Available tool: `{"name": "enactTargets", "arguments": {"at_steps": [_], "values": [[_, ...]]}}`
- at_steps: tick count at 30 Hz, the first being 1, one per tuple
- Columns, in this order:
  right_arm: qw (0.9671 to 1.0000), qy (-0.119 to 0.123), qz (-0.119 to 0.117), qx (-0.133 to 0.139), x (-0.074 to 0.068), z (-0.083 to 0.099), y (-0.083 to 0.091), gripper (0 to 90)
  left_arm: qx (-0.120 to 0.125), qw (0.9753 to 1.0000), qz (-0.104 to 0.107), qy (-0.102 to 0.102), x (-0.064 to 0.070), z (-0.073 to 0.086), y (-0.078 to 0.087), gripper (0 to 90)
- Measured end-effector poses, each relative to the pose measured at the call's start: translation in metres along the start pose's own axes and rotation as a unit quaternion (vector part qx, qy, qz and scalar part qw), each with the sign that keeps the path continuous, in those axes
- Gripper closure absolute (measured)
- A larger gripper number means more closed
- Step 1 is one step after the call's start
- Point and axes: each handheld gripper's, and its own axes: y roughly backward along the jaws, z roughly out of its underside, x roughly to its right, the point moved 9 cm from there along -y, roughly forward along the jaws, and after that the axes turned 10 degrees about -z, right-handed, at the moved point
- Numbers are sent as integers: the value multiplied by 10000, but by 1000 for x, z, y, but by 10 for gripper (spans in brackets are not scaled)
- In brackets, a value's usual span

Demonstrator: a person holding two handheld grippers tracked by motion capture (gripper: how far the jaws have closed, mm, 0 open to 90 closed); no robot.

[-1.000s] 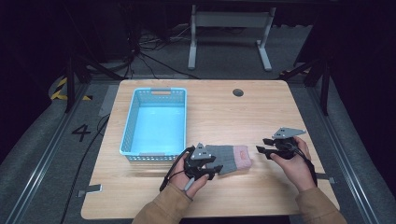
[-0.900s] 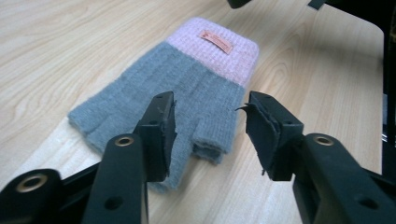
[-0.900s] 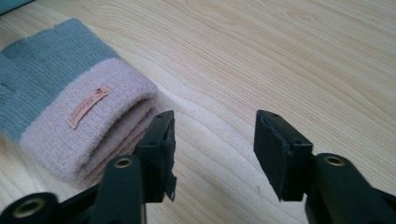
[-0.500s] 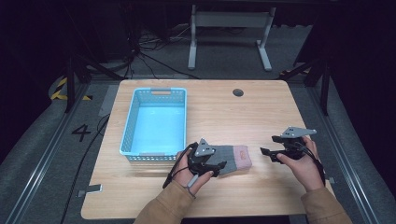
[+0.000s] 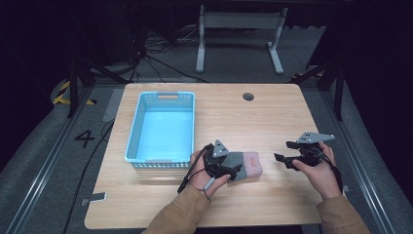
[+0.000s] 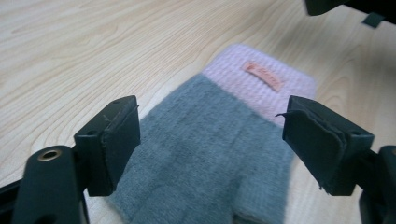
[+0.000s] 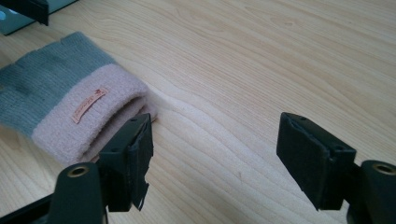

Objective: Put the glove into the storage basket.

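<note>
I see left gripper (image 6: 210,149) wide, straddling glove (image 6: 210,154); right gripper (image 5: 287,157) wide, off its pink cuff (image 7: 93,116); left nearer

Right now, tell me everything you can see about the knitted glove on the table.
The glove looks like soft, fuzzy knit, grey over the hand part with a pale pink ribbed cuff carrying a small orange label. It lies flat on the wooden table, just right of the blue basket, cuff pointing toward the right gripper. The left gripper is open, its fingers either side of the grey part. The right gripper is open beside the cuff, apart from it.
</note>
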Motion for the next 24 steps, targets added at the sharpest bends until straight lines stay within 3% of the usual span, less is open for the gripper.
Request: {"name": "enactTargets", "arguments": {"at_steps": [13, 15, 24], "values": [[10000, -7, -62, -41, -1, 2, -2, 285, -364, 9991, -64, -189, -2, 15, -25, 191], [10000, -18, -75, -50, -1, 3, -3, 285, -410, 9990, -67, -135, -2, 17, -28, 187], [10000, -4, -68, -33, -2, 3, -5, 284, -405, 9984, -181, -358, 1, 21, -32, 164]]}}
